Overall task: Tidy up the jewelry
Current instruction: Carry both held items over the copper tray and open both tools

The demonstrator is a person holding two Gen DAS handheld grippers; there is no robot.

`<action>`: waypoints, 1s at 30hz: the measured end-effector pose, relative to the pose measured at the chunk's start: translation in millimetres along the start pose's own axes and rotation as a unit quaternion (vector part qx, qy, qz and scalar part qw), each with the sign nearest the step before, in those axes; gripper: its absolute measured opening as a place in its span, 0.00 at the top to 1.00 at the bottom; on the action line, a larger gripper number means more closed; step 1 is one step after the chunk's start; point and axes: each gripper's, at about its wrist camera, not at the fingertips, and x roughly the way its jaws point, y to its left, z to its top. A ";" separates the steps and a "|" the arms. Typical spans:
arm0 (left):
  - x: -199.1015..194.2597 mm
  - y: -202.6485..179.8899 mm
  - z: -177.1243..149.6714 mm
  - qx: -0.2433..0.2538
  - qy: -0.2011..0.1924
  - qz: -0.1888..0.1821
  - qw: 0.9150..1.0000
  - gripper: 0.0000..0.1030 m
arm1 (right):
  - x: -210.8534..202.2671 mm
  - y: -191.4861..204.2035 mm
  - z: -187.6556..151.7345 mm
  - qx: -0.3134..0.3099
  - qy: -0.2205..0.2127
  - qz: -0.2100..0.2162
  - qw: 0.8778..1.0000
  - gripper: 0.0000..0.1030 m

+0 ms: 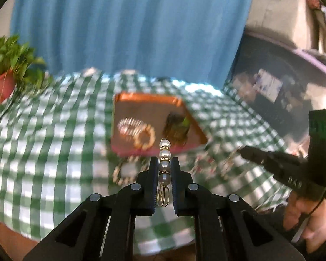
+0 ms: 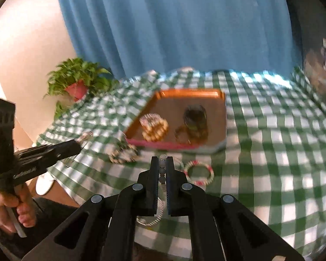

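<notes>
Pearls of a brooch (image 1: 164, 163) sit clamped between left tongs (image 1: 164, 167); right tongs (image 2: 162, 169) pinch beads.

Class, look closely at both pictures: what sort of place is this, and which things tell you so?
Probably a room in a home: a table under a green-and-white checked cloth, a pleated blue curtain behind it, and a leafy plant in a red pot at the table's edge.

Glossy pearl clip (image 1: 164, 162), gold metal wire; checked cloth tablecloth (image 1: 54, 152); smooth tray (image 1: 145, 96).

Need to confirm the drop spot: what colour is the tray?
Orange tray with a pink front edge, clearest in the right wrist view.
</notes>
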 end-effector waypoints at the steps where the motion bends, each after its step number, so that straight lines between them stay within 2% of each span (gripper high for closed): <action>1: -2.8 -3.4 7.6 0.004 -0.007 -0.004 1.000 0.89 | -6.5 4.0 7.4 -0.002 -0.008 0.004 1.000 0.96; 9: -9.8 -25.7 48.4 0.029 -0.047 -0.020 0.998 0.89 | -32.3 25.7 50.7 -0.032 -0.053 0.020 0.998 0.95; 17: 15.4 -15.4 63.8 0.014 -0.058 -0.018 0.998 0.89 | -16.1 23.5 78.5 -0.042 -0.072 0.030 0.996 0.95; 24: 50.8 17.9 65.1 -0.017 -0.057 -0.018 0.998 0.88 | 17.3 -0.1 74.4 -0.042 -0.069 -0.004 0.997 0.95; 27: 74.3 32.4 58.8 -0.031 -0.043 -0.008 0.999 0.88 | 36.9 -11.4 64.8 -0.052 -0.065 -0.038 0.996 0.95; 30: 102.7 46.3 47.4 -0.043 -0.020 -0.002 0.999 0.88 | 58.8 -26.6 54.3 -0.043 -0.047 -0.037 0.997 0.95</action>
